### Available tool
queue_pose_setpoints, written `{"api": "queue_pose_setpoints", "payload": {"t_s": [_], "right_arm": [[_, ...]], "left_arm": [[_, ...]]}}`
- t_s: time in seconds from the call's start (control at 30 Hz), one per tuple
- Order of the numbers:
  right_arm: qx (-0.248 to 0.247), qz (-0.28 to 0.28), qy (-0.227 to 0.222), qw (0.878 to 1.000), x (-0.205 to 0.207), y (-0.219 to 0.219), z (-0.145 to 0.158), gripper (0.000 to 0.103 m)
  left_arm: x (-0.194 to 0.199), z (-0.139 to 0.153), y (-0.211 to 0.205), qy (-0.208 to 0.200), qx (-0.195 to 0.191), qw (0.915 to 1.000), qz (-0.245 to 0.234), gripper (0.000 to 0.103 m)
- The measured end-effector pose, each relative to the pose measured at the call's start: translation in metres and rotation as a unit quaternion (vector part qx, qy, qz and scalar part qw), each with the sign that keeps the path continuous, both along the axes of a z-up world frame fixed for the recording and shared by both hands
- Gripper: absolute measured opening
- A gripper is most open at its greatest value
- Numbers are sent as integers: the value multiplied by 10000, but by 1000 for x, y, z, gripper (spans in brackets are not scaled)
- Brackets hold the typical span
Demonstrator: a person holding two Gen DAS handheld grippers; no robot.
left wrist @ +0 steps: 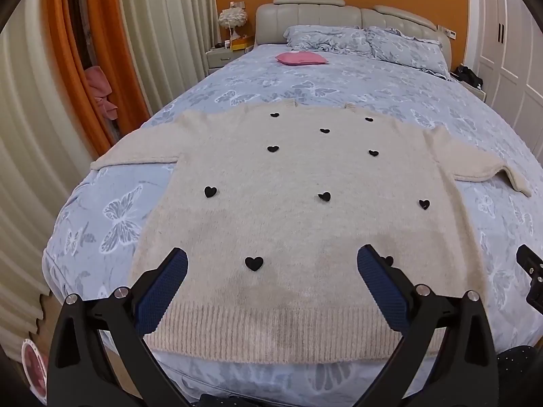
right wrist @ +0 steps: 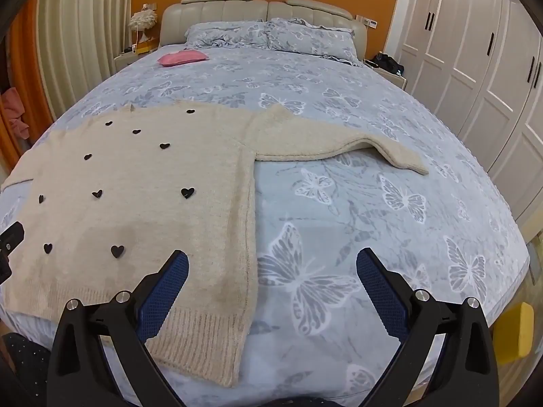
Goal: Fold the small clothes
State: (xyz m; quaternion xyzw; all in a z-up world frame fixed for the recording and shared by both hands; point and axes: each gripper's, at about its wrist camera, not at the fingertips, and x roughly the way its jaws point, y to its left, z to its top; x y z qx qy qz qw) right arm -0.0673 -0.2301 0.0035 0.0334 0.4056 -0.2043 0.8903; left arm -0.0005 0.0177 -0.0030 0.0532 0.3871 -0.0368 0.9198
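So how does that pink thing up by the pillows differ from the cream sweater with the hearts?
The cream sweater is spread flat with both sleeves out; the pink item is a compact, puffy bundle. The sweater covers far more of the bed than the pink item. The sweater carries black hearts; the pink item looks plain. The sweater lies at the near end, the pink item beside the pillows. Both rest on the butterfly bedspread.

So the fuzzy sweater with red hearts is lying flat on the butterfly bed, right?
Almost. The hearts on the sweater are black, not red, as the left wrist view shows. It does lie flat on the butterfly bed.
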Motion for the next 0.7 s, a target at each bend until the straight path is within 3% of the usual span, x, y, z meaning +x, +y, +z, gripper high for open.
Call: {"api": "queue_pose_setpoints", "payload": {"t_s": [0.7], "right_arm": [[64,-8,3,10000,1,-2,-1,98]], "left_arm": [[0,1,-2,16,36,10000,-8,98]]}}
